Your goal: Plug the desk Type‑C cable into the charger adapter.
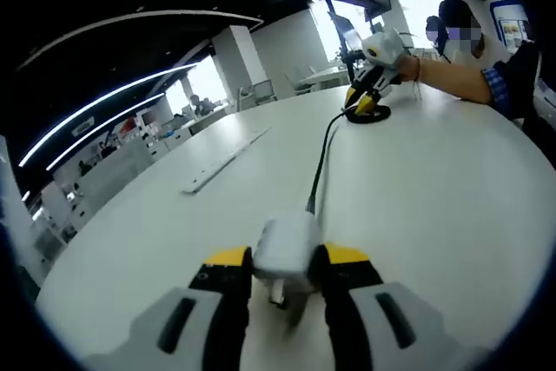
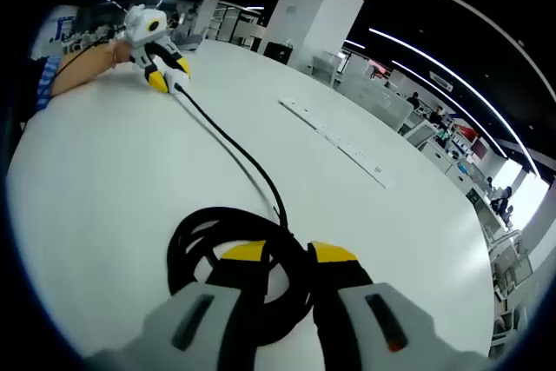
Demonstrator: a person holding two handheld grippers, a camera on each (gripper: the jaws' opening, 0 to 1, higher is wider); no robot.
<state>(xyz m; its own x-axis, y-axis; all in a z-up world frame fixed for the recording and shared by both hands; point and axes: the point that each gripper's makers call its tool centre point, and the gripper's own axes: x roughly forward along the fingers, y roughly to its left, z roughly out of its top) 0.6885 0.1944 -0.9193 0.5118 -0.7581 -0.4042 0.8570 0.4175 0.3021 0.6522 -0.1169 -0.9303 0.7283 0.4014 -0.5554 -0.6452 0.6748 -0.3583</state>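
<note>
Left claw (image 1: 287, 277): grey moulded bodies showing dark oval slots, black jaws carrying yellow tips. Right claw (image 2: 287, 268): matching grey, black and yellow build. Person's sleeve (image 1: 501, 86): showing blue checked cuff beneath dark garment.

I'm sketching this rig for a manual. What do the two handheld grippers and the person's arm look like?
Left gripper and right gripper match: light grey bodies with dark slot-shaped recesses, black fingers capped with yellow tips. In the left gripper view, the far gripper has a white upper housing, and the person wears a dark top over a blue checked cuff, plus a thin wrist band.
</note>
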